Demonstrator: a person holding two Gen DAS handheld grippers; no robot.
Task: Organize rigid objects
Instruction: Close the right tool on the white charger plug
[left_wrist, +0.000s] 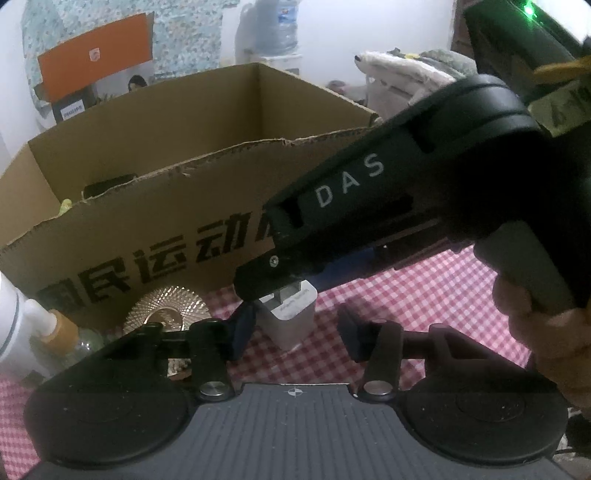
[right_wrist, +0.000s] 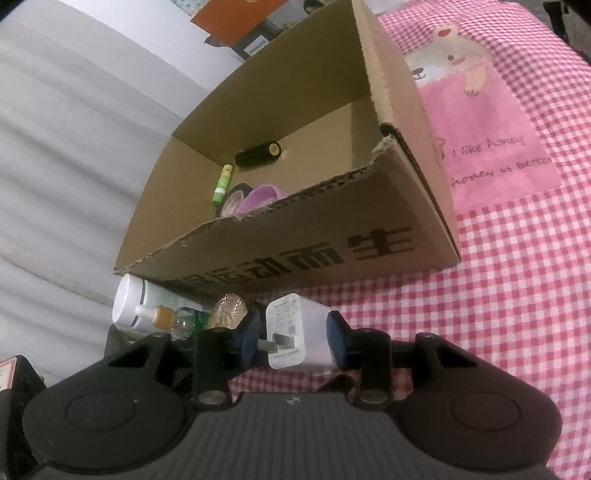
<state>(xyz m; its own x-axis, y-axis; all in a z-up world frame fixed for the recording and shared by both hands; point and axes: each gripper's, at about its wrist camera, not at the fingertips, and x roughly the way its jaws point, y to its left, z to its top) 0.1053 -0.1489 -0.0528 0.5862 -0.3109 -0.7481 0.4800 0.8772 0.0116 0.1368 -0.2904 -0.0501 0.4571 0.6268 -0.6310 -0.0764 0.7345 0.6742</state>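
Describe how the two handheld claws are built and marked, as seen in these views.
Both are black plastic. The right claw has two round black discs beside a grey ribbed centre plate with a small crosshair mark, silver pivot bolts and dark blue pads. The left claw looks the same. In the left view, the right one's body reads "DAS" in white, has a grey handle, and a green light glows behind it.

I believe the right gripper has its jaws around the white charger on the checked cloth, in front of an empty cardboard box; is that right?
Not quite: the cardboard box is not empty. The right wrist view shows a black cylinder, a green stick and a purple item inside. The rest holds: the right gripper has its jaws around the white charger on the checked cloth.
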